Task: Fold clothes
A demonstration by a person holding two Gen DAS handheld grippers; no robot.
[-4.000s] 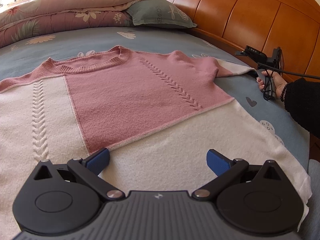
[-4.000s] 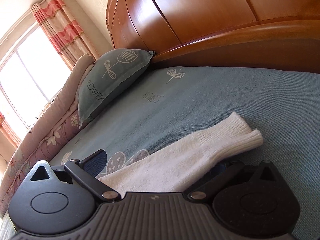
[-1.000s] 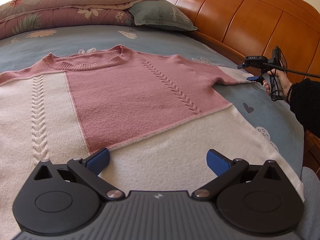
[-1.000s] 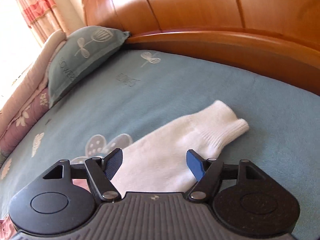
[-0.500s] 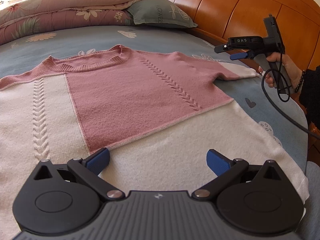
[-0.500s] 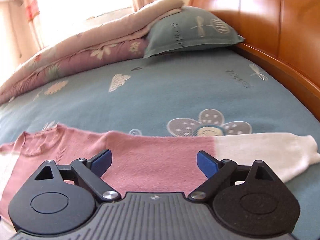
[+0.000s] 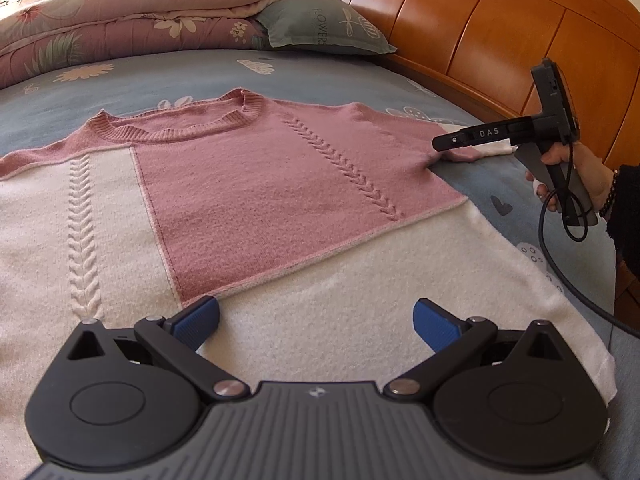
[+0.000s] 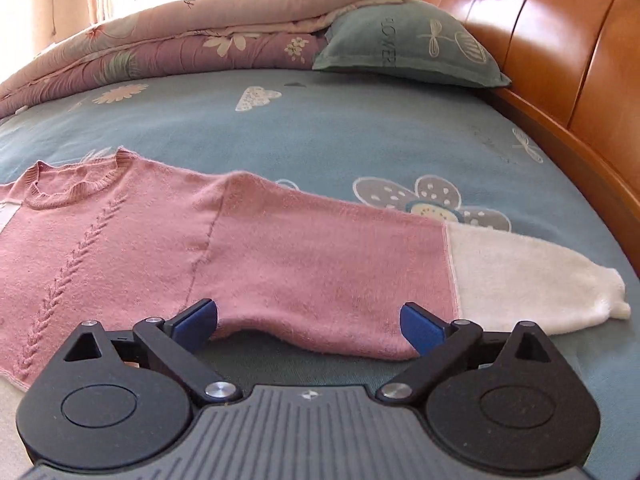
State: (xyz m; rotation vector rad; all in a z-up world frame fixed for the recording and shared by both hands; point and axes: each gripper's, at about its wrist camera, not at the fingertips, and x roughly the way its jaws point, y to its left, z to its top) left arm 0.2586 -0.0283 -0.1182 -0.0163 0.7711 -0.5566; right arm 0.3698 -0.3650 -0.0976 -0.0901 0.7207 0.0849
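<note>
Sweater in pink and cream knit lies spread flat, front up, on a blue bed sheet printed with flowers and clouds, its neckline toward the far side. Its right sleeve stretches out toward the wooden headboard at the right, pink along most of its length with a cream cuff end. The left gripper hovers over the sweater's near cream hem, its blue fingertips spread wide with nothing between them. The right gripper, held by a hand in a dark sleeve, sits just above the near edge of the sleeve; its jaws are opening and grip nothing. A teal pillow and a folded floral quilt lie at the far end.
</note>
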